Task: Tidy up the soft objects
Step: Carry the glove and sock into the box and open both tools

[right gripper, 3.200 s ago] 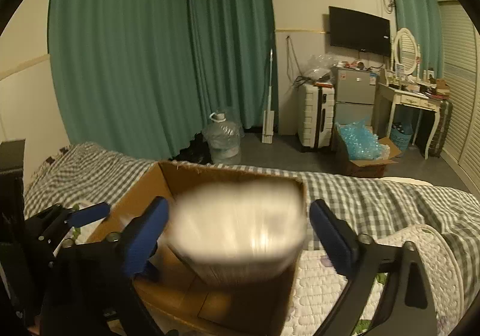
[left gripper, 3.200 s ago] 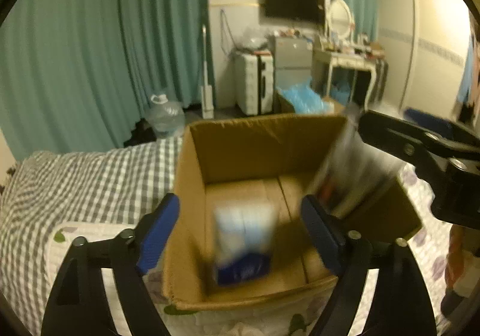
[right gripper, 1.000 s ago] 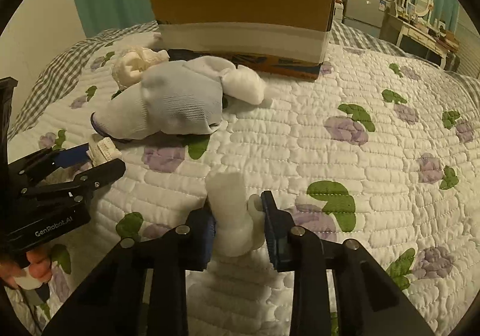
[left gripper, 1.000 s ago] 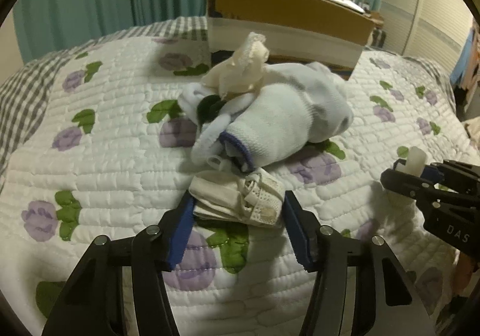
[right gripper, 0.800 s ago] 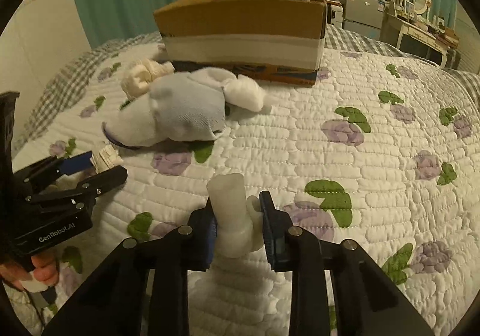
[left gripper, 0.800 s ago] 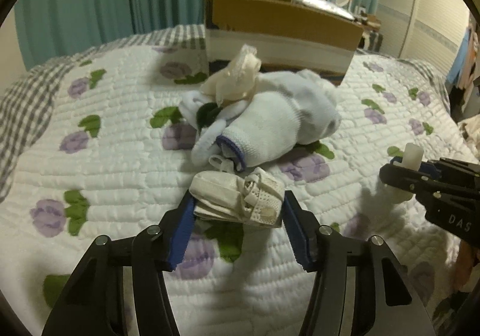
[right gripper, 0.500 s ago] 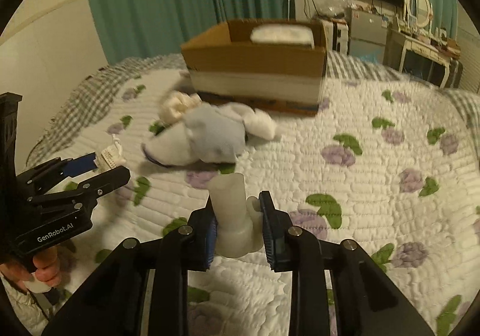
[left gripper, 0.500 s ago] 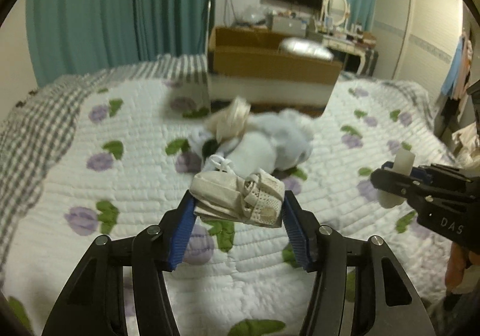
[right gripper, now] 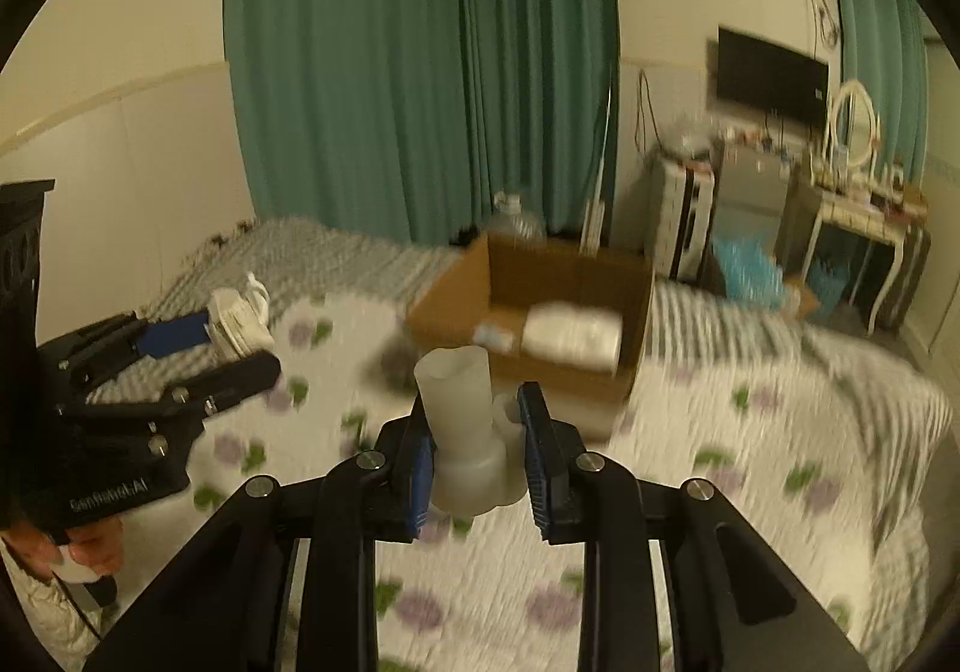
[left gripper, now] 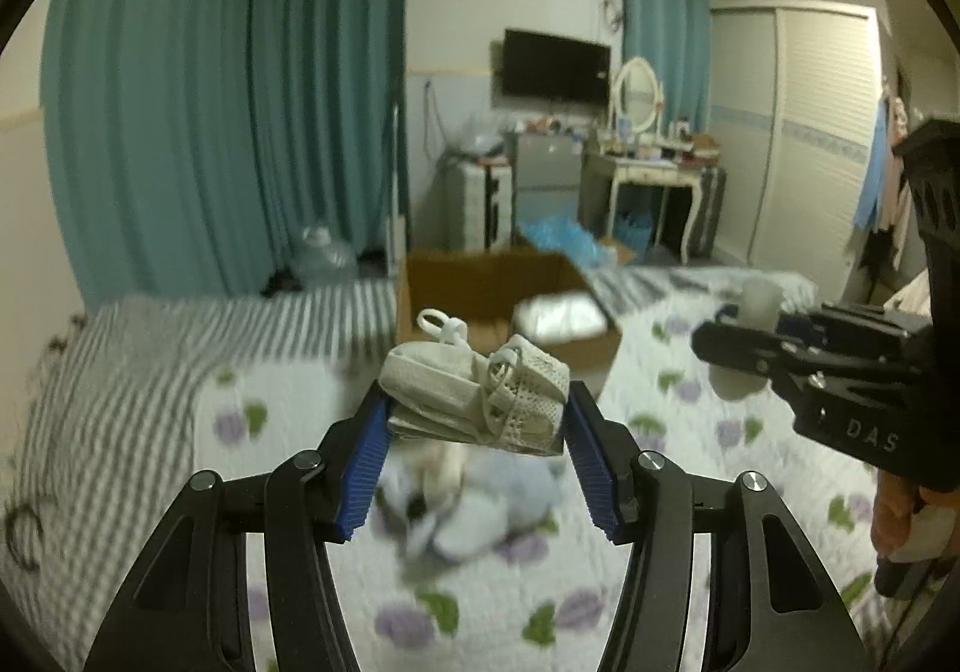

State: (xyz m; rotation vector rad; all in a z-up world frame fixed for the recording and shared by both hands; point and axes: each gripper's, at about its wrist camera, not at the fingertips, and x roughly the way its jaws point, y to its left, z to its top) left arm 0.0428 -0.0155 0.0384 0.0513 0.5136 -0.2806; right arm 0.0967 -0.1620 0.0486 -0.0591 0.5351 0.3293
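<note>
My left gripper is shut on a folded cream fabric bundle with lace trim, held high above the bed. My right gripper is shut on a white rolled sock, also lifted. Each gripper shows in the other's view: the right gripper at the right edge, the left gripper at the left. An open cardboard box stands on the bed ahead with white packs inside; it also shows in the right wrist view. A blurred pile of white socks lies on the quilt below the left gripper.
The floral quilt covers the near bed, a grey checked blanket the far side. Teal curtains, a water jug, a fridge and a dressing table stand beyond the bed.
Both grippers have risen from the quilt with their items held. The views now look down on the box from higher up, and the sock pile has dropped below the left gripper.
</note>
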